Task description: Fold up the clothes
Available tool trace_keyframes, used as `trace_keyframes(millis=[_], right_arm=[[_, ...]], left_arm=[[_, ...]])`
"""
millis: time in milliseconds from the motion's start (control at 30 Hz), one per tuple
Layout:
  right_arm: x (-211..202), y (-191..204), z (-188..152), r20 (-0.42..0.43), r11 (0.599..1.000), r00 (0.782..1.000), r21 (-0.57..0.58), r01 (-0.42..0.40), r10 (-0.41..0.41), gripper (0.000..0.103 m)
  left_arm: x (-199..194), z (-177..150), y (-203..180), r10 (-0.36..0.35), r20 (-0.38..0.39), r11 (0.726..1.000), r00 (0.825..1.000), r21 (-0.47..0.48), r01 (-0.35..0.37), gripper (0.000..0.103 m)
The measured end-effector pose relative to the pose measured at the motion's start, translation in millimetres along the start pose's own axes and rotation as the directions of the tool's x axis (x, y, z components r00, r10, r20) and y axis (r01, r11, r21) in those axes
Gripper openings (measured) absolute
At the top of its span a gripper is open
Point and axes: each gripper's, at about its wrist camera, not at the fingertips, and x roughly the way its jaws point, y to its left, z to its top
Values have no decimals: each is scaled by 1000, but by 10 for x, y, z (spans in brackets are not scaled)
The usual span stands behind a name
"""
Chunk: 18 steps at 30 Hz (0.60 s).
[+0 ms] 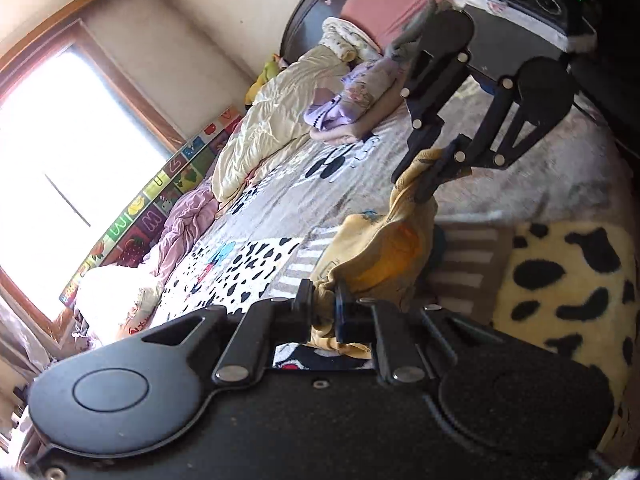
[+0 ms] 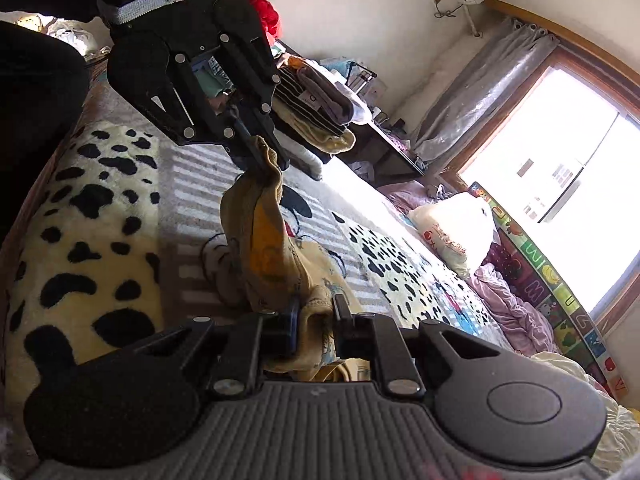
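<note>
I have both grippers clamped on the yellow garment [image 1: 384, 248]: left gripper [image 1: 323, 307] pinches one bunched end, right gripper [image 2: 316, 314] pinches the other. The cloth hangs between them, lifted over the bed [image 1: 280, 200], above the cartoon-print blanket [image 2: 400, 264], beside the spotted fleece throw [image 2: 80, 240]. Folded purple clothes [image 1: 352, 100] sit farther up the bed.

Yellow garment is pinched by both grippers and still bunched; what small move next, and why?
Probably draw the grippers apart. The left gripper and right gripper each clamp the yellow garment, which sags crumpled between them above the bed; stretching it taut should flatten it for laying down.
</note>
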Motion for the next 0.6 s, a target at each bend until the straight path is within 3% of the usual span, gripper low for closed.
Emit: trace_keyframes(millis=[133, 167, 200, 233, 267, 300, 333, 400, 433, 500, 533, 567, 600], right_arm=[[384, -639, -84, -36, 959, 997, 279, -50, 62, 20], [480, -799, -105, -42, 936, 996, 347, -59, 79, 34], [571, -953, -137, -45, 907, 995, 416, -66, 92, 56], [608, -1057, -274, -26, 858, 997, 512, -46, 69, 63], [644, -1158, -412, -10, 797, 999, 603, -31, 46, 66], [662, -1227, -562, 3, 730, 999, 682, -41, 54, 66], [650, -1245, -689, 13, 694, 998, 718, -47, 55, 65], [573, -1216, -872, 11, 663, 999, 747, -41, 49, 65], [503, -1207, -955, 30, 628, 998, 776, -62, 62, 65], [349, -1209, -1076, 104, 534, 992, 836, -123, 66, 65], [262, -1207, -1081, 142, 512, 988, 846, -150, 55, 65], [180, -1190, -1028, 156, 533, 987, 834, -146, 26, 63], [128, -1151, -952, 160, 573, 987, 808, -137, 10, 58]], left_arm=[[428, 73, 479, -48, -18, 976, 999, -212, 43, 9], [580, 14, 537, -88, -49, 960, 995, -270, 72, 9], [746, -62, 569, -123, -89, 941, 988, -327, 88, 15], [874, -130, 589, -128, -114, 923, 985, -377, 77, 20], [936, -203, 591, -90, -124, 898, 988, -439, 27, 31], [978, -298, 594, -49, -138, 848, 989, -528, -32, 36], [995, -393, 596, -31, -154, 795, 988, -602, -69, 36], [891, -523, 605, -25, -138, 738, 990, -671, -75, 36], [809, -576, 631, -21, -122, 702, 992, -709, -72, 36], [616, -668, 731, -27, -85, 590, 996, -806, -53, 37], [535, -685, 765, -32, -57, 541, 998, -841, -31, 39], [454, -703, 798, -37, -29, 490, 999, -872, -7, 39], [390, -690, 797, -43, 2, 463, 999, -886, 22, 39]])
